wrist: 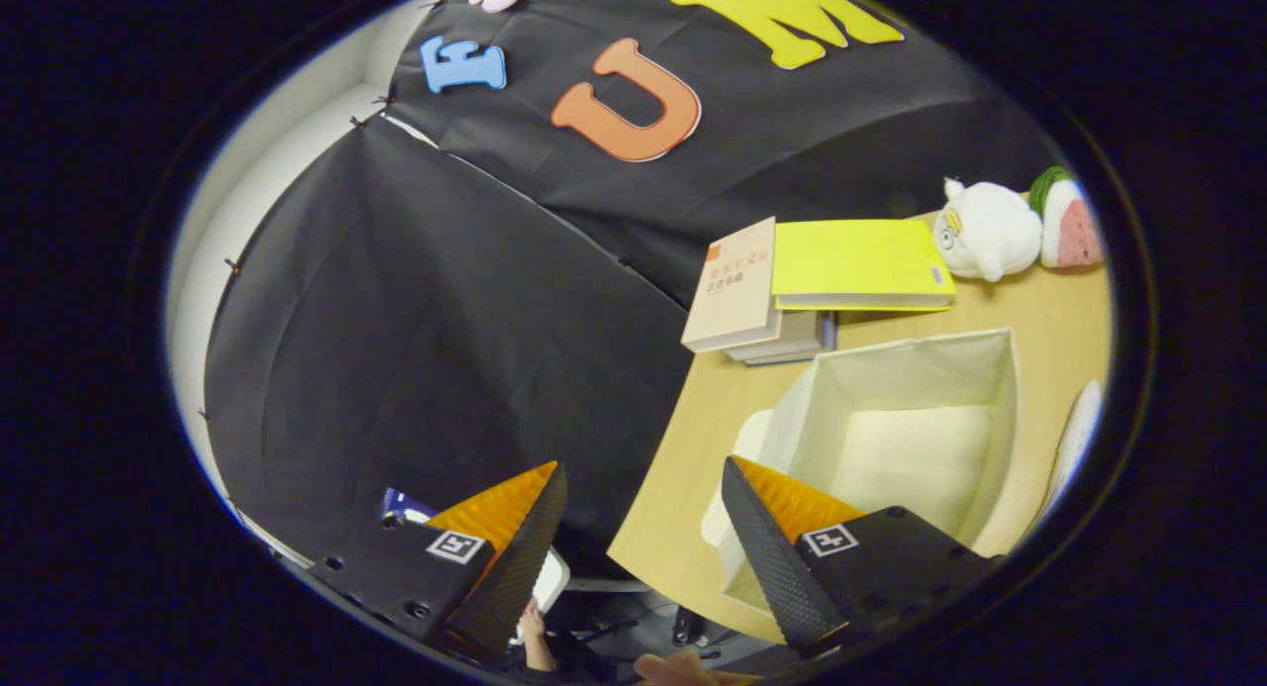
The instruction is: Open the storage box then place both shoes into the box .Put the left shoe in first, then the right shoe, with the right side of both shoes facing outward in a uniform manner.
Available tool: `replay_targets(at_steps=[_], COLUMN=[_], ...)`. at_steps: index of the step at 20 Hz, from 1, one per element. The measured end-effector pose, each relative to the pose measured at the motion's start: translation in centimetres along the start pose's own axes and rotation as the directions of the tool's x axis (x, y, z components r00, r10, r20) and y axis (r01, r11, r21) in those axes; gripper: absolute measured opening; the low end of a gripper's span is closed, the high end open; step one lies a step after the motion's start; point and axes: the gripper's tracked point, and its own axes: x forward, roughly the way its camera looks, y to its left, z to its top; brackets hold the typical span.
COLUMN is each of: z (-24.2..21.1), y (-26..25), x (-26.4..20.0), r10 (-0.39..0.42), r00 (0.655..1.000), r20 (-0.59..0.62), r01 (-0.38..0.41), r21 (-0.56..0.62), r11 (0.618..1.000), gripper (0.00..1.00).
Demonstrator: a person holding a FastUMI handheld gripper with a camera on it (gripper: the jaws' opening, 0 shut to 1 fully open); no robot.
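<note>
The hand-held gripper (643,508) is tilted, its two fingers (515,567) wide apart with nothing between them.

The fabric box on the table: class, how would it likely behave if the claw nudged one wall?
The box has thin, soft-looking cloth walls, so a wall would probably flex rather than resist. It sits open and empty on the smooth table, so it is likely light and may slide. The claw is open, holding nothing.

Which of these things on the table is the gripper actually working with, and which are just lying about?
For the job:
storage box, open and empty
gripper, fingers apart, holding nothing

Lying about:
stack of books
yellow folder
white plush toy
watermelon plush
</note>
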Motion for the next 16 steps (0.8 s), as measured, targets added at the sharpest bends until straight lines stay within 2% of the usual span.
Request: replay_targets(at_steps=[2,6,10,14,16], z=[-0.2,-0.8,-1.3,-2.9,-4.0], y=[-2.6,-8.6,-14.0,-22.3,-26.2], x=[-1.8,-6.3,-10.7,-15.6,-17.6], r10=[-0.135,-0.373,-0.483,-0.641,-0.682], r00=[0.990,0.922,0.865,0.760,0.729], r20=[0.046,0.105,0.137,0.105,0.056], r01=[0.138,0.384,0.499,0.649,0.685], r21=[-0.053,-0.118,-0.120,-0.082,-0.063], r11=[0.989,0.916,0.858,0.757,0.726], gripper=[1.00,1.00,1.00,1.00,1.00])
